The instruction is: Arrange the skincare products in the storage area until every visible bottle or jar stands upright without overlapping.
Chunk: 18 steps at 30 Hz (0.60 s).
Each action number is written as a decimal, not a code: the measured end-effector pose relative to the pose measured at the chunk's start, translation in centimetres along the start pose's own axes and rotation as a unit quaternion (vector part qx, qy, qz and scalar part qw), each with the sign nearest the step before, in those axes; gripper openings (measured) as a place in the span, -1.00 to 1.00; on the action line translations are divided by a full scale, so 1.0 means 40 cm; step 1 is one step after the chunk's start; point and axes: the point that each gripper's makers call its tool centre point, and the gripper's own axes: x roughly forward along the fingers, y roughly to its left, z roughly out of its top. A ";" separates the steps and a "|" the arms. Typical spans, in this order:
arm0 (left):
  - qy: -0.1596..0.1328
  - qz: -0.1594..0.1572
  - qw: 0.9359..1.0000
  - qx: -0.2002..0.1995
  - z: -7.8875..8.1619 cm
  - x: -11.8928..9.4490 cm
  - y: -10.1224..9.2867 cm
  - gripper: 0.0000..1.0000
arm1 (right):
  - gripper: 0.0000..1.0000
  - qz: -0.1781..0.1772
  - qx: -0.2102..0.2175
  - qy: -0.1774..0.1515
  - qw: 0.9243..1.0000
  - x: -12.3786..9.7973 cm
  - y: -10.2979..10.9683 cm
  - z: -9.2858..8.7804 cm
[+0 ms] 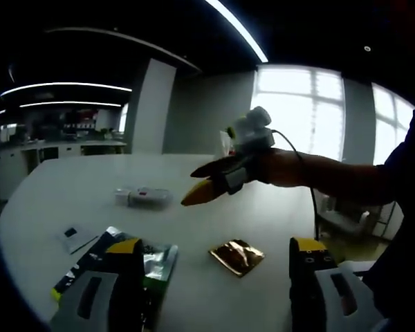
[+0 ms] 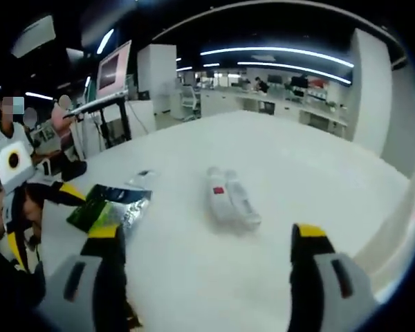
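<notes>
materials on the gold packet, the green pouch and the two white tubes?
Gold packet: looks like metallised foil, shiny with crinkled highlights.
Green pouch: probably glossy plastic film with a silvery foil edge, judging by the glare.
White tubes: likely smooth plastic, slightly translucent; too blurred to be sure.
All lie flat on the matte white table.

both claws gape wide and empty: left claw (image 1: pixel 211 273), right claw (image 2: pixel 207 266) held out forward.

Open-plan office: monitor (image 2: pixel 114 69), desks (image 2: pixel 290 111), strip lights (image 1: pixel 62 86).
</notes>
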 end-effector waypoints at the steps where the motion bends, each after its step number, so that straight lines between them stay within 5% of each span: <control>1: -0.001 0.002 1.000 0.001 -0.001 -0.001 0.001 0.82 | 1.00 0.001 -0.002 0.003 1.000 0.002 0.000 0.000; 7: -0.004 0.015 1.000 -0.002 -0.005 -0.009 0.014 0.99 | 0.93 0.013 -0.015 0.015 1.000 0.016 0.010 0.003; 18: -0.009 0.032 0.999 -0.010 -0.013 -0.053 0.043 0.99 | 0.83 0.035 -0.053 0.037 0.997 0.038 0.022 0.041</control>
